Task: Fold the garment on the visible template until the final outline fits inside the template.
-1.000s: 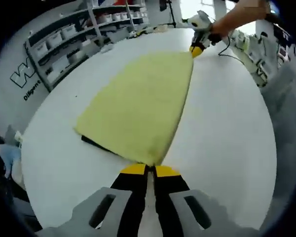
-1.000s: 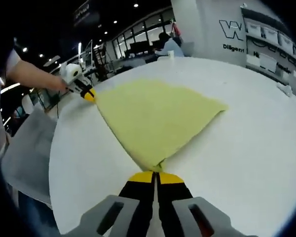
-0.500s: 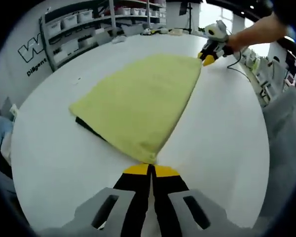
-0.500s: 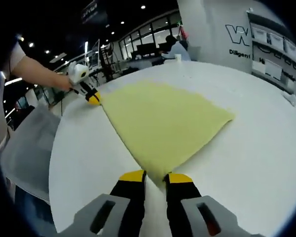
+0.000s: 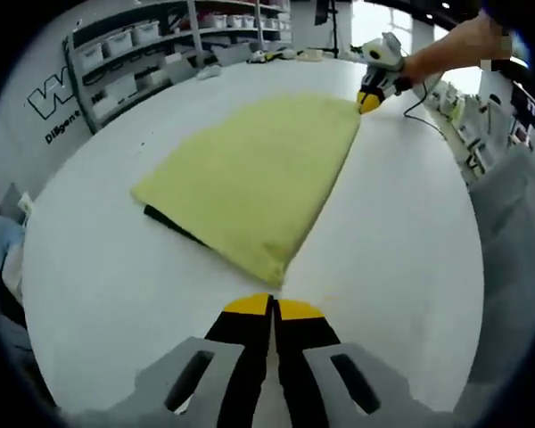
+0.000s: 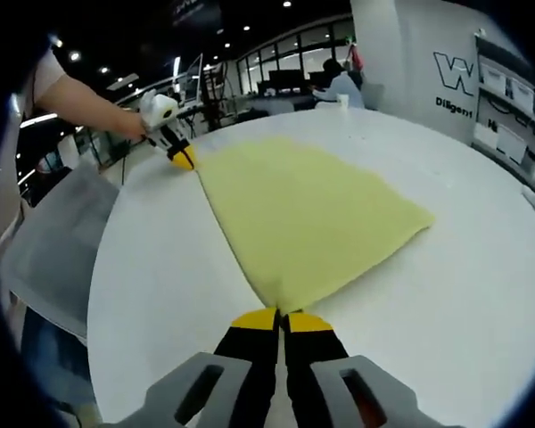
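Centrally, the yellow garment lay flat and folded on the white round table, its outline tapering to a corner at 6 o'clock in each view. In the left gripper view, a dark strip of the template showed beneath the garment's edge at about 8 o'clock. The left gripper stood just short of the near corner, apart from the cloth, its yellow-tipped jaws pressed together with nothing between them. The right gripper had its jaws closed as well, their tips at the cloth's corner; whether fabric was pinched between them could not be told. In the left gripper view, the right gripper appeared at 1 o'clock at the garment's far corner, held by a person's hand. In the right gripper view, the left gripper appeared at 11 o'clock beside the other far corner. Shelving with bins stood beyond the table at 11 o'clock in the left gripper view.
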Action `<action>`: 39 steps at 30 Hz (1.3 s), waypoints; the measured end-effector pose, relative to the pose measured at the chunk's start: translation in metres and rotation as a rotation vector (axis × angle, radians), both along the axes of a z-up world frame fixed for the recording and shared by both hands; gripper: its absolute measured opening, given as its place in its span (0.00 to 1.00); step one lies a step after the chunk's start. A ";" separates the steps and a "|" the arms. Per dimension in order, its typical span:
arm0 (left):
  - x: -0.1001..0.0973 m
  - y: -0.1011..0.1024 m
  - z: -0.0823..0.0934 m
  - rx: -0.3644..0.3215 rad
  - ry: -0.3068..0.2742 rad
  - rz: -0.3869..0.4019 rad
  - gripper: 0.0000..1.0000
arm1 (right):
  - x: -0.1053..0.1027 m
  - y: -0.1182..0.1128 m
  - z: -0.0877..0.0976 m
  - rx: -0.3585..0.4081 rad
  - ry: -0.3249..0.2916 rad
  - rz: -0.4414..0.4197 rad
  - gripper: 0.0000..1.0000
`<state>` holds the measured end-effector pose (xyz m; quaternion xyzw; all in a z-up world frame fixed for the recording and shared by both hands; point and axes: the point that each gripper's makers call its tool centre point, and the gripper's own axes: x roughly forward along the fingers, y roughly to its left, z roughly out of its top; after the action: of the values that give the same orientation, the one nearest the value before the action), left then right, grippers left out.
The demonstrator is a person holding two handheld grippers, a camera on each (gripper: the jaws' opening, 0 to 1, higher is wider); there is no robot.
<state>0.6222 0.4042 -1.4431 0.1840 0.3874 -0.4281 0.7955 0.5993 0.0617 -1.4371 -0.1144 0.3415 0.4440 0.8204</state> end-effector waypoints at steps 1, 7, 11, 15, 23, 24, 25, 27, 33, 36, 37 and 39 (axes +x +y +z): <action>0.000 -0.004 -0.001 -0.030 0.034 0.047 0.35 | 0.000 0.001 0.000 0.000 0.001 0.000 0.00; 0.009 -0.016 -0.002 -0.043 0.013 0.026 0.07 | 0.001 0.000 -0.002 -0.008 0.002 -0.009 0.00; 0.012 -0.010 -0.002 0.003 -0.053 -0.048 0.04 | 0.001 -0.002 -0.002 -0.016 -0.001 -0.007 0.00; 0.018 0.005 0.002 0.084 -0.123 -0.112 0.03 | 0.002 -0.007 -0.004 -0.028 -0.001 0.000 0.00; 0.007 0.000 0.000 0.200 -0.189 -0.309 0.03 | 0.000 -0.010 -0.006 -0.032 0.007 0.000 0.00; 0.007 0.001 0.001 0.198 -0.183 -0.288 0.03 | 0.000 -0.010 -0.006 -0.030 0.005 0.000 0.00; 0.007 0.001 0.001 0.194 -0.178 -0.283 0.03 | -0.001 -0.010 -0.005 -0.025 0.007 -0.001 0.00; 0.003 0.000 0.000 0.178 -0.159 -0.259 0.03 | -0.005 -0.008 -0.002 -0.009 0.012 0.006 0.00; -0.011 -0.006 0.001 0.136 -0.135 -0.237 0.03 | -0.019 -0.009 -0.004 0.019 0.032 -0.012 0.00; -0.013 -0.005 0.000 0.120 -0.117 -0.204 0.04 | -0.030 -0.007 -0.005 0.039 0.063 -0.017 0.00; -0.014 -0.005 0.000 0.105 -0.093 -0.172 0.04 | -0.032 -0.008 -0.006 0.032 0.075 -0.022 0.00; -0.014 -0.002 0.002 0.113 -0.080 -0.145 0.02 | -0.035 -0.013 -0.007 0.027 0.106 -0.057 0.00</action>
<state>0.6086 0.4027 -1.4415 0.2730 0.3643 -0.4543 0.7657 0.5648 0.0488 -1.4439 -0.0702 0.3815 0.4305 0.8150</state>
